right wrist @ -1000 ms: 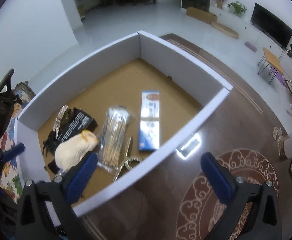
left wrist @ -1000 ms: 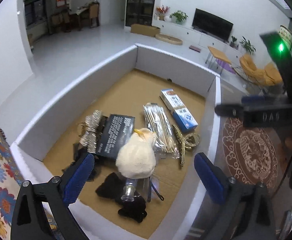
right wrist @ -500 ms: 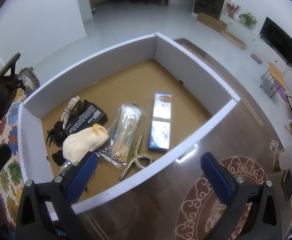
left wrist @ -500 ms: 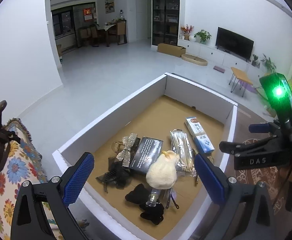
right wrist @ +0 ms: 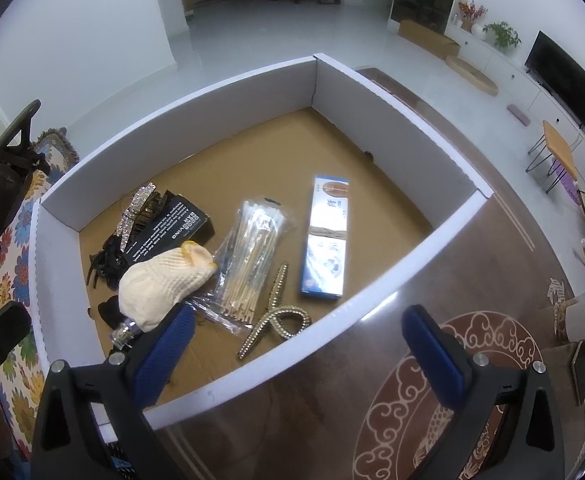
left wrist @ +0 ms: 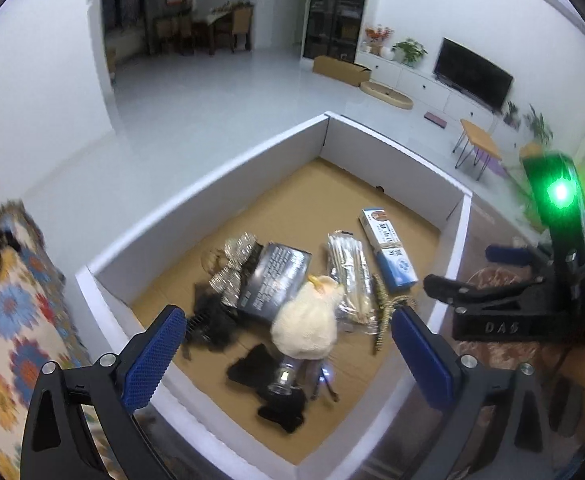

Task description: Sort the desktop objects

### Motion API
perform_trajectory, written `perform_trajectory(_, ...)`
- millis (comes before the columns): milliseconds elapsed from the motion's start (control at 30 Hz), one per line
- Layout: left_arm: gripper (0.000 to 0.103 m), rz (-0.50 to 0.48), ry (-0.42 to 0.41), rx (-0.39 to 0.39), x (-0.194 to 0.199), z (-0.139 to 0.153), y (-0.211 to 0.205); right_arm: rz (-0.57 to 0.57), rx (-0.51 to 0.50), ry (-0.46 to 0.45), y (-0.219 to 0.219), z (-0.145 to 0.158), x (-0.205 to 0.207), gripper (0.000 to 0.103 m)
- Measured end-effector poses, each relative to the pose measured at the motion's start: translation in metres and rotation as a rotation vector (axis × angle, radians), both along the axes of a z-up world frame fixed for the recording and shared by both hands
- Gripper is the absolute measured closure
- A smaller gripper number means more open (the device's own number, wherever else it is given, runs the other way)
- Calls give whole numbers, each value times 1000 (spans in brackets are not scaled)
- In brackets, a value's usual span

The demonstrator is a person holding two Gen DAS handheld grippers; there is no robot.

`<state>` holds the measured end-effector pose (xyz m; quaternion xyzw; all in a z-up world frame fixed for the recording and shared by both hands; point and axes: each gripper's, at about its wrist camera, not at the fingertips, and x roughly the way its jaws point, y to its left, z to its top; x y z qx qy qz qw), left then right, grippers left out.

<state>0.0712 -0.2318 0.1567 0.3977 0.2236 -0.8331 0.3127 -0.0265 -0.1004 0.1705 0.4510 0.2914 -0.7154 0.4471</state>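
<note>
A white-walled cardboard box [right wrist: 396, 108] holds the objects. In it lie a cream knitted glove [right wrist: 160, 288], a black box with white print [right wrist: 168, 228], a bag of wooden sticks [right wrist: 252, 256], a blue and white carton [right wrist: 326, 236], a gold hair claw [right wrist: 276, 316], a rhinestone clip [right wrist: 136, 212] and black hair clips [right wrist: 104, 264]. The same items show in the left wrist view: glove [left wrist: 306, 326], carton [left wrist: 388, 250]. My left gripper [left wrist: 284, 364] is open above the box's near corner. My right gripper [right wrist: 298, 360] is open over the box's near wall; it also shows in the left wrist view [left wrist: 504, 280].
The box stands on a dark brown table with a round pattern [right wrist: 452, 392]. A floral cushion [left wrist: 8, 320] lies left of the box. A paper cup [right wrist: 584, 316] and a phone [right wrist: 580, 372] sit at the table's right. A small glass bottle [left wrist: 284, 378] lies under the glove.
Both grippers have drawn back and risen from the box, so more of the box and room shows. The objects in the box have not moved. Both grippers stayed open.
</note>
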Motion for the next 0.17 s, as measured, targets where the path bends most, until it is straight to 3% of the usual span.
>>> perform_trajectory(100, 0, 19, 55, 16, 4, 1, 0, 0, -4, -6, -3, -1, -1, 0)
perform_trajectory(167, 0, 34, 46, -29, 2, 2, 4, 6, -6, -10, -6, -2, -1, 0)
